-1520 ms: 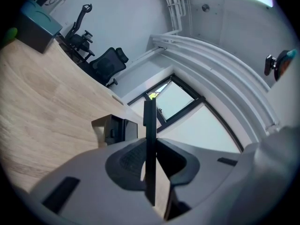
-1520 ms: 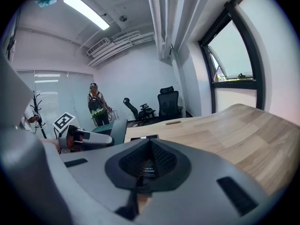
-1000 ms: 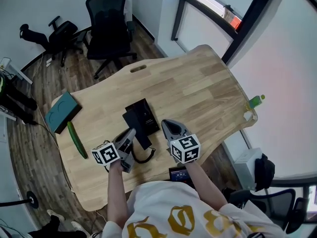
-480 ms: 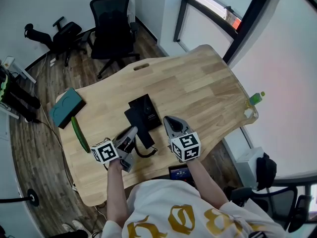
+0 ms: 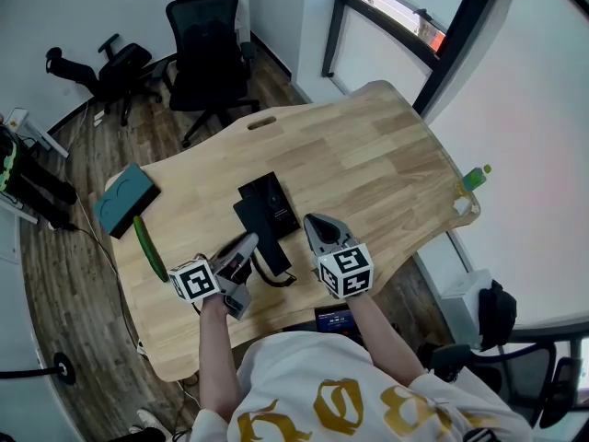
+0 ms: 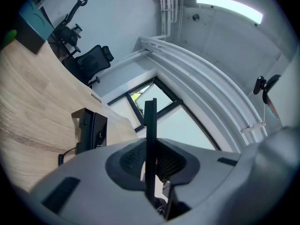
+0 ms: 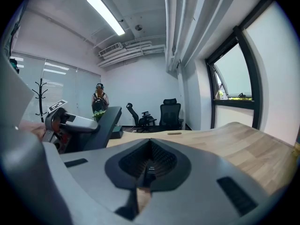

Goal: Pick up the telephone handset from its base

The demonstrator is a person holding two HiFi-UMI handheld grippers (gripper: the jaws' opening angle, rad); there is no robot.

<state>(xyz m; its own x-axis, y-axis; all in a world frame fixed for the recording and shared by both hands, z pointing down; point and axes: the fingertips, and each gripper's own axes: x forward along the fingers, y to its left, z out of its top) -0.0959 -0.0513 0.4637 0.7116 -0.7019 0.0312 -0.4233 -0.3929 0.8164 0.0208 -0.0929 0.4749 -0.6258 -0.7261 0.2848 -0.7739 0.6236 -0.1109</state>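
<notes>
Handset [image 5: 271,251] sits clamped edge-on between the jaws of the left gripper [image 5: 244,250]. It looks just clear of the base [image 5: 269,196], which rests on the table [image 5: 368,164] close beyond it, with the coiled cord [image 5: 276,280] trailing near the table's front edge. Long axis of the handset runs across the left gripper's line, not along it, so the lift belongs to the left hand. Right gripper [image 5: 315,226] hovers just beside, jaws together on nothing.
</notes>
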